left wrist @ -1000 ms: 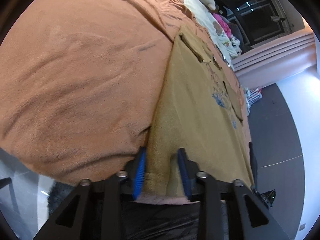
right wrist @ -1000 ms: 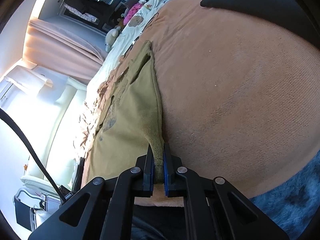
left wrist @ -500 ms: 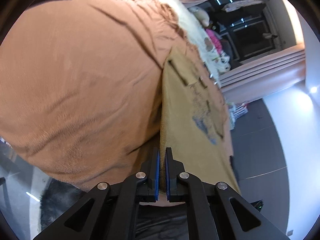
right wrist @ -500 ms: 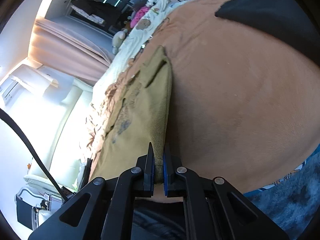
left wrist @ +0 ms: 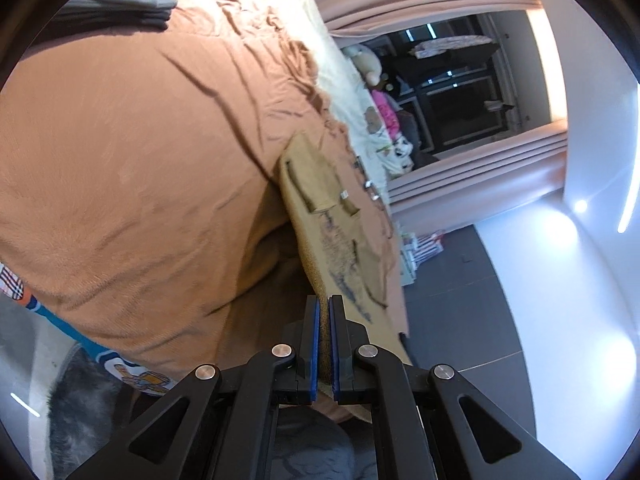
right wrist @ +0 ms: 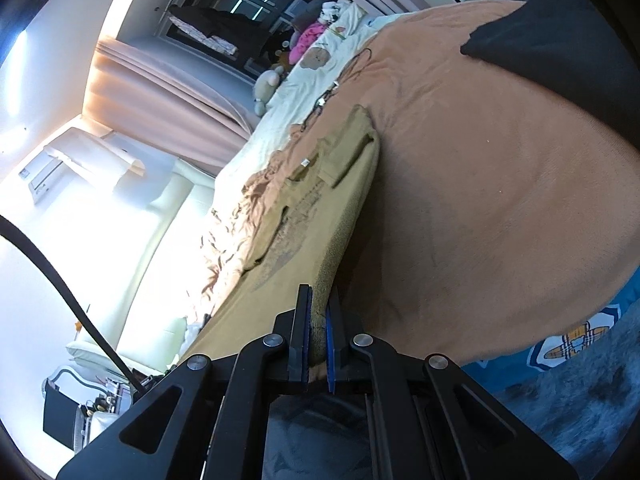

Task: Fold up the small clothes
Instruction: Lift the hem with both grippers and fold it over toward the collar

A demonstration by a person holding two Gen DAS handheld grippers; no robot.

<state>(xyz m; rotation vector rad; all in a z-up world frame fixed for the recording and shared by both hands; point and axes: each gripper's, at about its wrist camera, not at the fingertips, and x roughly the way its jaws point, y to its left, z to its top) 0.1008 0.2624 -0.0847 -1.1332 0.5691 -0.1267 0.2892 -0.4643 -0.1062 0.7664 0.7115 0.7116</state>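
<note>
Hem corners of the mustard shirt point(left wrist: 320, 216) are clamped by the left gripper point(left wrist: 324, 344) and right gripper point(right wrist: 318, 336), its near half raised off the brown blanket point(left wrist: 132, 152). Next, I judge, carry the hem far toward the collar.

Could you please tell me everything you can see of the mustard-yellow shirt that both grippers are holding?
The shirt is a small mustard-yellow knit top with a faded blue print, a white neck tag and both sleeves folded in. Its near edge is lifted off the brown blanket, pinched by the left gripper and right gripper; its far end rests on the blanket.
</note>
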